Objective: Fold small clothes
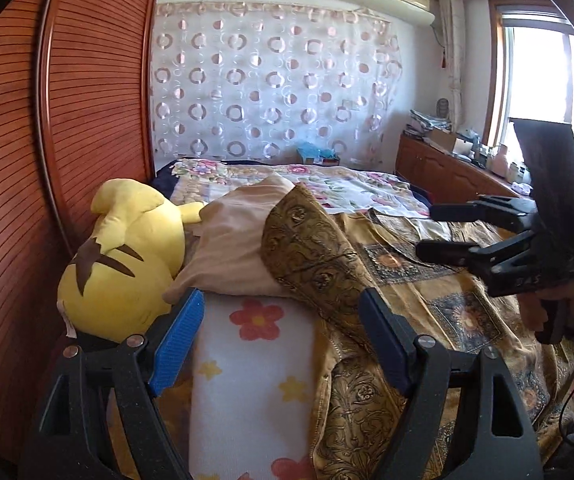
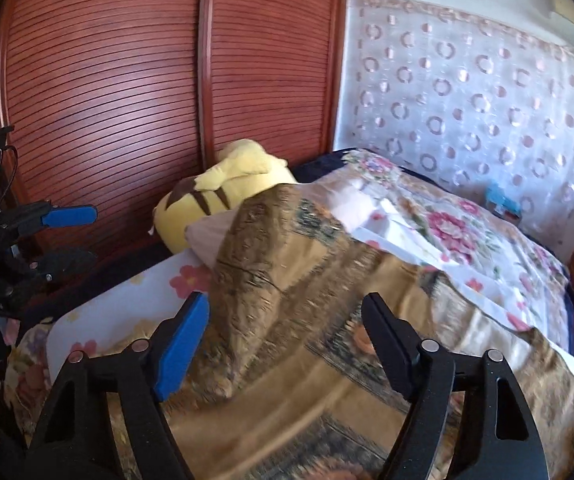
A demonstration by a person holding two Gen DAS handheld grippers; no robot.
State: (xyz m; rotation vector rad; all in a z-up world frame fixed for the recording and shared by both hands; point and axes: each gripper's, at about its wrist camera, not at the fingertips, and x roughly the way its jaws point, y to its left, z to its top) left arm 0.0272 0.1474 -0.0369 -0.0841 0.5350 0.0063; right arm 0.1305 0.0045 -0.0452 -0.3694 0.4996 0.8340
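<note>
A gold and brown patterned cloth (image 1: 319,256) lies spread over the bed, draped over a beige pillow (image 1: 231,240); it also fills the right wrist view (image 2: 295,280). A white cloth with red and yellow flowers (image 1: 247,368) lies under it at the near edge, also seen in the right wrist view (image 2: 127,300). My left gripper (image 1: 283,344) is open and empty above these cloths. My right gripper (image 2: 287,344) is open and empty above the gold cloth; it shows at the right of the left wrist view (image 1: 431,232). The left gripper shows at the left of the right wrist view (image 2: 83,236).
A yellow plush toy (image 1: 123,264) lies against a red-brown slatted wardrobe (image 1: 67,120) at the left. A floral bedspread (image 1: 327,184) covers the far bed. A wooden cabinet (image 1: 447,172) with clutter stands under the window at right.
</note>
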